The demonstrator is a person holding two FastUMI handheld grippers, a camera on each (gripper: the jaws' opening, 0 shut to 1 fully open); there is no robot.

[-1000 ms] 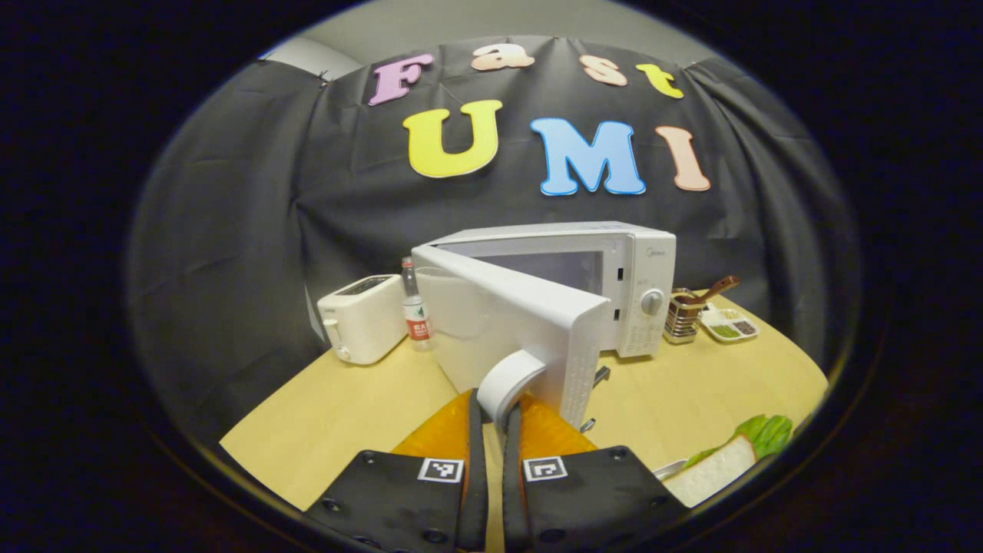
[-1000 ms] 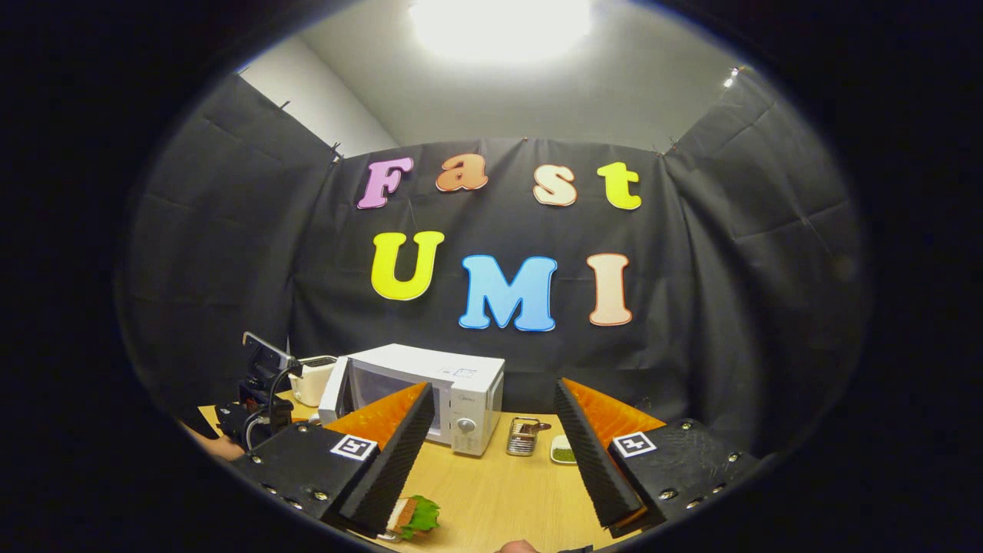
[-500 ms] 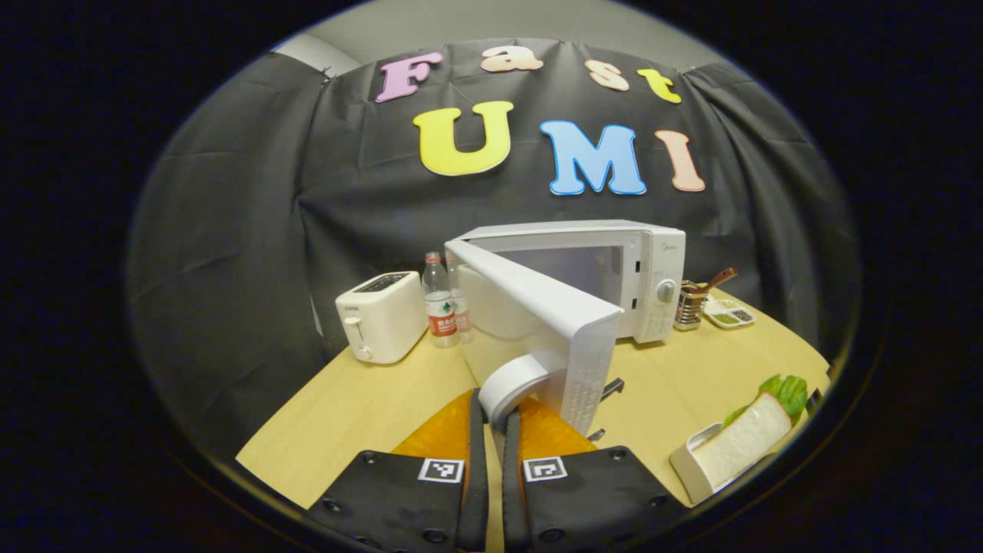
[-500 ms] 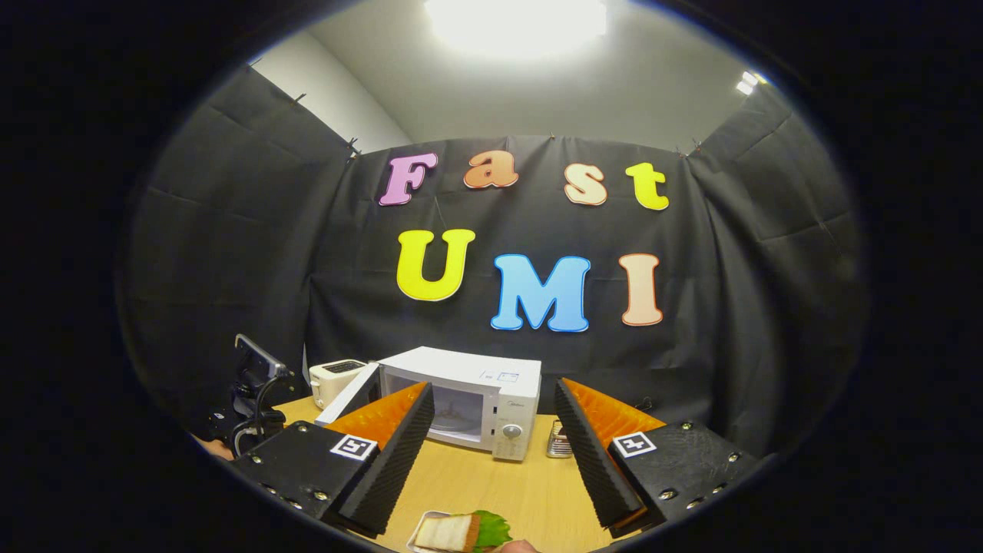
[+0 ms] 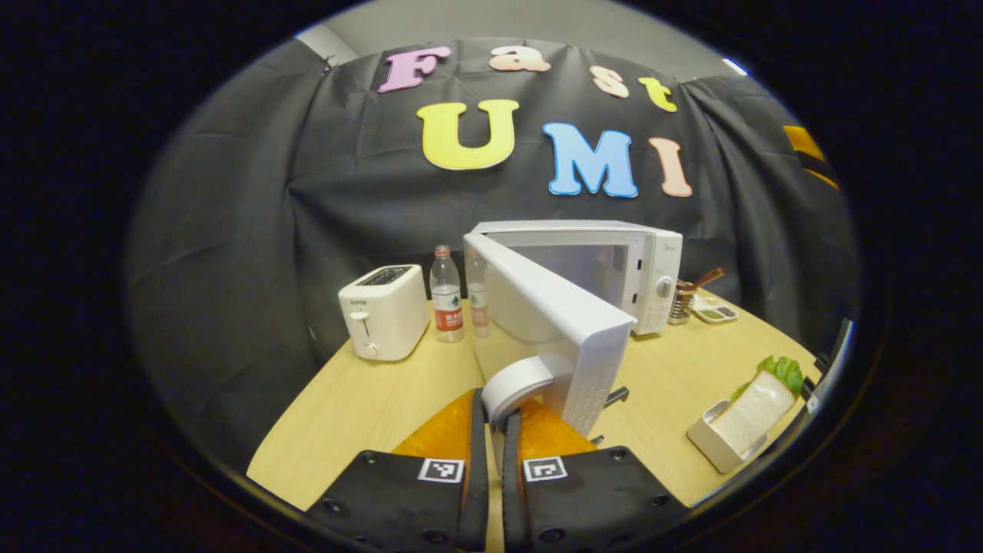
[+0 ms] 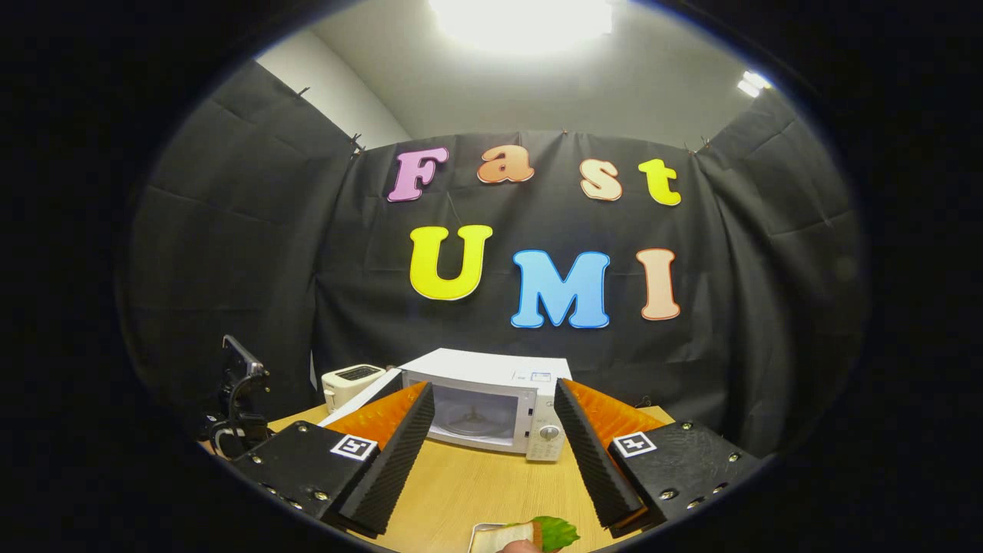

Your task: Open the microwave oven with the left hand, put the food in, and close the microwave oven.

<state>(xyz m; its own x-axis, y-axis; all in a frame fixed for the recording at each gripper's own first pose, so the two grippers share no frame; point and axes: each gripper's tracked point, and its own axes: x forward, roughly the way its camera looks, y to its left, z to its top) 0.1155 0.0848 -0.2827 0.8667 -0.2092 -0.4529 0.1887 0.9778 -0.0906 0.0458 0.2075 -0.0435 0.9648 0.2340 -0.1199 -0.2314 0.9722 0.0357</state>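
The white microwave (image 5: 614, 269) stands at the back of the wooden table (image 5: 369, 399) with its door (image 5: 557, 322) swung wide toward me. My left gripper (image 5: 494, 418) is shut on the door's curved white handle (image 5: 516, 382). A sandwich with lettuce sits in a white tray (image 5: 749, 407) at the right of the left gripper view. In the right gripper view, the microwave (image 6: 491, 399) shows its lit cavity between my right gripper's (image 6: 495, 430) wide-open fingers, and the sandwich (image 6: 530, 534) lies below them, untouched. The other gripper (image 6: 238, 399) shows at the left there.
A white toaster (image 5: 384, 311) and two water bottles (image 5: 445, 296) stand left of the microwave. A metal utensil holder (image 5: 682, 301) and a small condiment dish (image 5: 714, 311) sit to its right. The black cloth wall closes the back.
The left gripper has pulled the door farther open, swinging it leftward. The right gripper has shifted left, so the microwave now sits between its fingers and the sandwich lies more centrally below.
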